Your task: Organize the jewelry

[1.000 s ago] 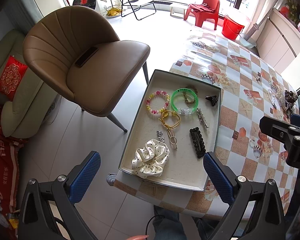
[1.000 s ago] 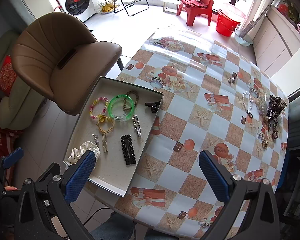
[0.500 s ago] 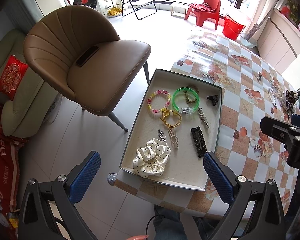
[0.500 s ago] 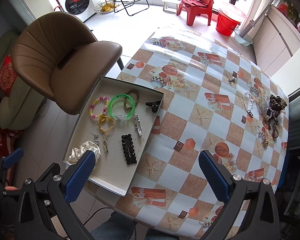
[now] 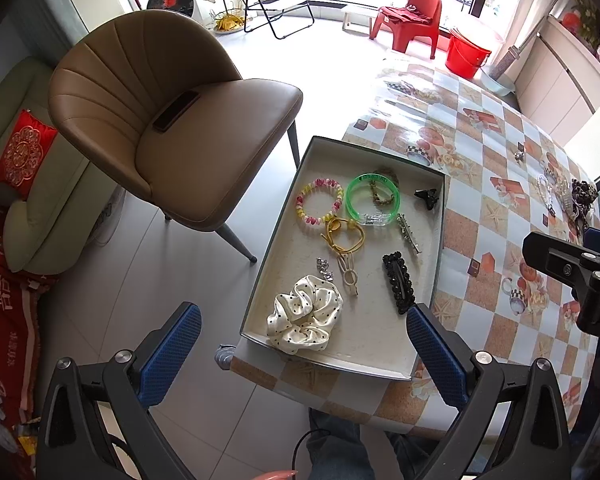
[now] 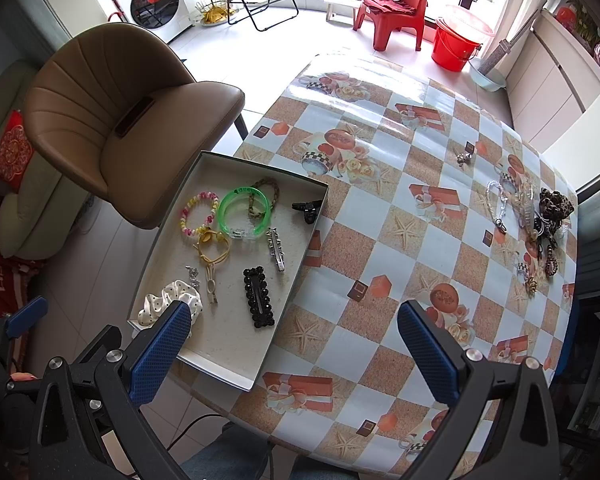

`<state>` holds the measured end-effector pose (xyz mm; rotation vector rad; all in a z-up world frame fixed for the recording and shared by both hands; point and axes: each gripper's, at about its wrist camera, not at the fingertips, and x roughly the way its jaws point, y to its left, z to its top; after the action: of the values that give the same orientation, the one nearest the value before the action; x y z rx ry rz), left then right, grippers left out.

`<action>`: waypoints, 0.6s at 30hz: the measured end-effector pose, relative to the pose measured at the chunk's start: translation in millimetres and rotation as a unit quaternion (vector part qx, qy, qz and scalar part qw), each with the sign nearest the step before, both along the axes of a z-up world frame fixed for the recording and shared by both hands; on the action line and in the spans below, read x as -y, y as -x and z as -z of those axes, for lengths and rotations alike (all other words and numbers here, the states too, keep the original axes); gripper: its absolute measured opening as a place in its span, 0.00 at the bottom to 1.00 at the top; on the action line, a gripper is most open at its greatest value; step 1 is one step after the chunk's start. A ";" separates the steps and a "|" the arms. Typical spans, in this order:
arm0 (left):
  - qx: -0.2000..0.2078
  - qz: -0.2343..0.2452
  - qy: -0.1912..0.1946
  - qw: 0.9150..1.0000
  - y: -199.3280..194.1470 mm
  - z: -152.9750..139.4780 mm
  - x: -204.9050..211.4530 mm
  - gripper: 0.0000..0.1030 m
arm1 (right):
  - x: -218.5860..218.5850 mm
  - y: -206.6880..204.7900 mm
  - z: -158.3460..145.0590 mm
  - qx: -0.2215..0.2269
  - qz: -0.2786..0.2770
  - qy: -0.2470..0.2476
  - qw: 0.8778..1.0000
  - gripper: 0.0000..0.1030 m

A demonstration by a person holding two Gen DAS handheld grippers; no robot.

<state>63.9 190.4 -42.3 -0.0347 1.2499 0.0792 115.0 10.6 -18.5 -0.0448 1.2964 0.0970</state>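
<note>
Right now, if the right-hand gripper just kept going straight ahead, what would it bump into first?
Probably the bare checkered tablecloth just right of the tray. The right gripper hangs open above the table, and nothing shows between its fingers and the cloth, though depth is hard to judge.

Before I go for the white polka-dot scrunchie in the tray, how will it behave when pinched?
The scrunchie looks like gathered satin, so it will probably squash flat and hang floppy. Its glossy folds may slip between the pads. It seems light and lies at the tray corner, apart from the beige clip, so little should drag along.
</note>
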 end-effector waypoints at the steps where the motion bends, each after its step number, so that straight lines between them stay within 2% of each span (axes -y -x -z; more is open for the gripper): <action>1: 0.000 0.000 0.000 1.000 -0.4 -0.4 0.5 1.00 | -0.5 -0.2 -0.2 0.000 0.000 0.000 1.000 1.00; 18: -0.002 -0.004 -0.004 1.000 3.2 1.8 -2.8 1.00 | 0.2 0.6 0.2 -0.001 -0.001 0.000 1.000 1.00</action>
<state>60.7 193.2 -44.1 -0.0320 1.2542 0.0910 114.4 10.4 -18.7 -0.0465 1.2985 0.0990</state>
